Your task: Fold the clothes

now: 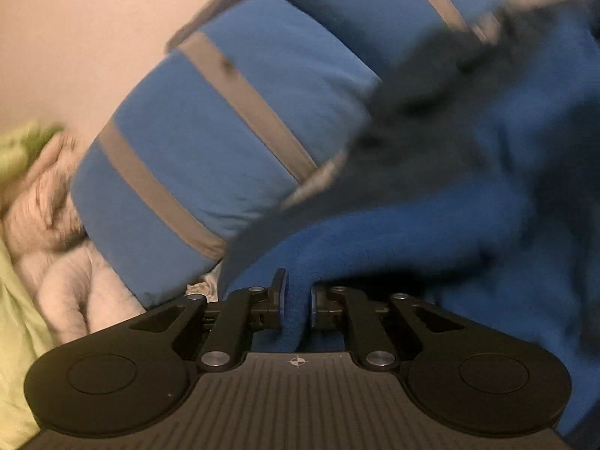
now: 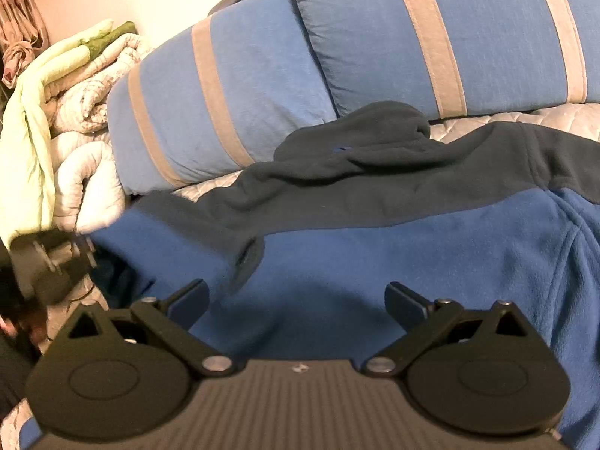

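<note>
A blue fleece jacket [image 2: 393, 258] with dark grey shoulders and collar lies spread on the bed. My left gripper [image 1: 297, 309] is shut on a fold of the blue fleece [image 1: 412, 225], which rises blurred in front of the left wrist camera. It shows again at the left edge of the right wrist view as a blurred dark shape, the left gripper [image 2: 56, 262], holding the jacket's sleeve end. My right gripper [image 2: 298, 300] hangs open just above the jacket's blue body with nothing between its fingers.
Two blue pillows with grey stripes [image 2: 232, 101] [image 2: 450, 37] lie behind the jacket on a pale quilted cover [image 2: 506, 118]. A heap of pale quilt and light green bedding [image 2: 63, 112] is piled at the left, below a plain wall [image 1: 93, 37].
</note>
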{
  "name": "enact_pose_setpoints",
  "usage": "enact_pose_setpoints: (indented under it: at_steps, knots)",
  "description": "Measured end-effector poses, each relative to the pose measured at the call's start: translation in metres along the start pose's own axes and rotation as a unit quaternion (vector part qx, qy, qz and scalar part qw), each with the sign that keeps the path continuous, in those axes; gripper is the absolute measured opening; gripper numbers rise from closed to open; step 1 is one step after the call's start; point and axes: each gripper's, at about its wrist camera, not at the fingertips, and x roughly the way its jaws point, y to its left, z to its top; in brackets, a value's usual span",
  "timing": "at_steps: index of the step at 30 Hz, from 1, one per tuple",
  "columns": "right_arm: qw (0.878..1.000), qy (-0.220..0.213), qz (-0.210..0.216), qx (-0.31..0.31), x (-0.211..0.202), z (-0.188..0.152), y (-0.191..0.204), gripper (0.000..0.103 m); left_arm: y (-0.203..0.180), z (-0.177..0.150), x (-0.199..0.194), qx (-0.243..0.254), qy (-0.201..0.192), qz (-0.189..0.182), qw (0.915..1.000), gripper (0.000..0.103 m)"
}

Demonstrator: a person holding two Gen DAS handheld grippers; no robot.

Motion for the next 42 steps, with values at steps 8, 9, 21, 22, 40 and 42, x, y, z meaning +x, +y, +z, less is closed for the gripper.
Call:
enact_pose_setpoints:
  at_steps: [8, 9, 21, 22, 40, 42]
  knots:
    - [1.000, 0.000, 0.006, 0.013, -0.001, 0.002, -0.004, 0.103, -0.034, 0.000, -0.039, 0.147, -0.089, -0.035, 0.9845, 0.062]
    - [1.000, 0.000, 0.006, 0.014, -0.001, 0.003, -0.004, 0.103, -0.042, 0.002, -0.040, 0.168, -0.096, -0.038, 0.9803, 0.062]
    - [0.999, -0.002, 0.013, 0.029, -0.003, 0.005, -0.011, 0.103, -0.110, 0.007, -0.012, 0.330, -0.105, -0.068, 0.9356, 0.045]
    - [0.999, -0.001, 0.015, 0.031, -0.003, 0.006, -0.011, 0.103, -0.112, 0.007, -0.010, 0.335, -0.103, -0.072, 0.9338, 0.045]
    - [0.999, 0.004, 0.038, 0.038, -0.006, 0.008, -0.015, 0.103, -0.012, 0.032, -0.016, 0.049, -0.127, -0.011, 0.9906, 0.010]
    - [0.999, 0.001, 0.044, 0.032, -0.008, 0.008, -0.013, 0.103, 0.014, 0.037, -0.021, -0.023, -0.133, 0.010, 0.9908, 0.010]
